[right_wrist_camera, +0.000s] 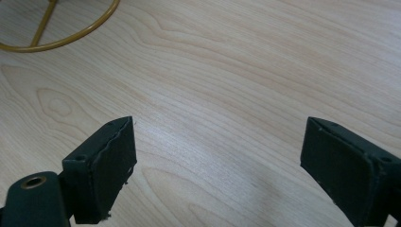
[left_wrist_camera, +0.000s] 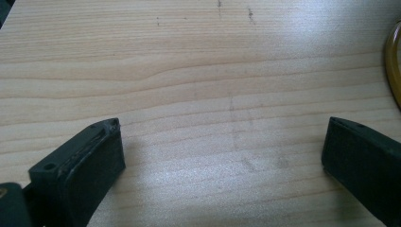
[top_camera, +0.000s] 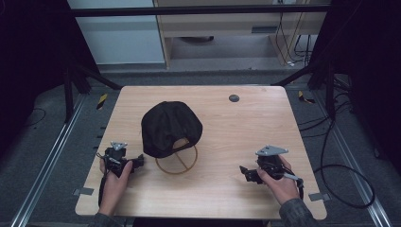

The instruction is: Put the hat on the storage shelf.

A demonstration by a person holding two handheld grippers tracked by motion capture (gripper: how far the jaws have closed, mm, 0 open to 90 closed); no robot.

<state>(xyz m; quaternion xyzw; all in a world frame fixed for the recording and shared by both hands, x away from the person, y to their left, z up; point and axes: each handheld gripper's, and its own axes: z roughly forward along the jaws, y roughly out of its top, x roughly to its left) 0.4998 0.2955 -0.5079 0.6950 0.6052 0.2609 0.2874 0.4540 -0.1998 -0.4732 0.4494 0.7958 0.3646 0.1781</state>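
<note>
Cap perched on gold wire stand, mid-table. Likely light, soft, floppy; best pinched at stiff brim or rear strap. Left gripper and right gripper flanking, well apart, jaws spread, empty.

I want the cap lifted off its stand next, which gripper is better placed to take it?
Probably the left gripper: open, beside the black cap. The right gripper sits farther off.

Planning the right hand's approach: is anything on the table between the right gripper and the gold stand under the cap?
Nothing: in the high view, bare wooden table separates the right gripper from the gold stand; the right gripper view agrees.
</note>
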